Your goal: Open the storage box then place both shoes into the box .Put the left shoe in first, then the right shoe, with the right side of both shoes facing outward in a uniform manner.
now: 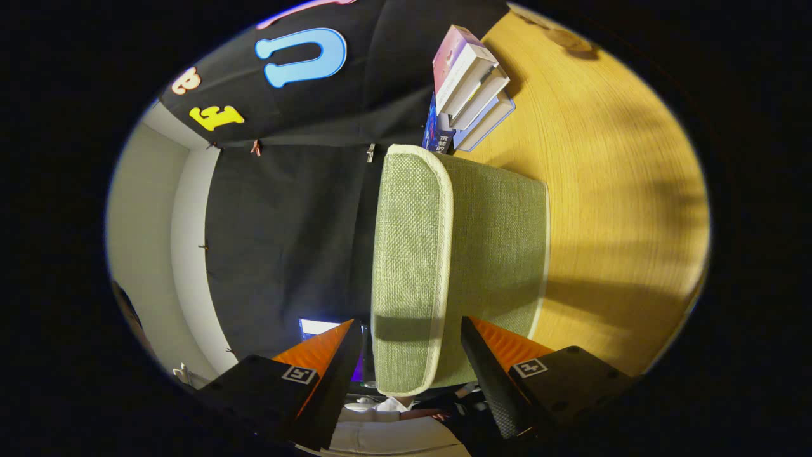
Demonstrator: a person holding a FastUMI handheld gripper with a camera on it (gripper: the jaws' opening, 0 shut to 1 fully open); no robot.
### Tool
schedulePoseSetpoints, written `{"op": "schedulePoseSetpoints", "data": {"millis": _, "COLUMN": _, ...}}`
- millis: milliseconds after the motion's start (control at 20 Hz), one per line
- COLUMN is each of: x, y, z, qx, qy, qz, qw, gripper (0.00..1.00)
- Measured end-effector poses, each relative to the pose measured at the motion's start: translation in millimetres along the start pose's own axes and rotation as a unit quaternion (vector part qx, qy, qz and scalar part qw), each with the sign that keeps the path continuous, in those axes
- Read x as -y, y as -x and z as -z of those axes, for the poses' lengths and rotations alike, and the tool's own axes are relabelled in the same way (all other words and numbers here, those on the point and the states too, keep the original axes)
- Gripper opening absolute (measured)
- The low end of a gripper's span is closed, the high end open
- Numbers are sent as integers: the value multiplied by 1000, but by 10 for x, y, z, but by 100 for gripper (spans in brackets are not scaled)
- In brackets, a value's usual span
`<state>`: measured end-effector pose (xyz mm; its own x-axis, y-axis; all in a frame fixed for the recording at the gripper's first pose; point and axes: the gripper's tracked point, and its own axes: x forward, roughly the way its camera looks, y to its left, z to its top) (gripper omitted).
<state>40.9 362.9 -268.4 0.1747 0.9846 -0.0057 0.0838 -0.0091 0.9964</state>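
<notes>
Gripper [411, 346] rolled sideways, so tabletop [609, 190] runs upright beside it; fingers spread open, one either side of the lid's near edge, contact unclear. One green fabric storage box [495, 241] on the tabletop, its lid [409, 266] between and ahead of the fingers. One book stack [472, 89] beyond, four or so.

The gripper view looks forward along the gripper [412, 355], whose open jaws straddle the storage box [444, 266] without pressing it. The camera is rolled sideways: the worktop [609, 209] stands as a vertical plane beside the box. The box is very near; the stacked books [472, 89] lie beyond it.
</notes>
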Motion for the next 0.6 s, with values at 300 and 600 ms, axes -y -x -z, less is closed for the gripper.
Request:
{"op": "schedulePoseSetpoints", "data": {"millis": 300, "x": -3, "y": -44, "z": -2, "qx": 2, "qy": -56, "qz": -49, "qw": 997, "gripper": 71}}
{"op": "schedulePoseSetpoints", "data": {"millis": 600, "x": -111, "y": 95, "z": 4, "qx": -1, "qy": -25, "qz": -54, "qw": 998, "gripper": 9}}
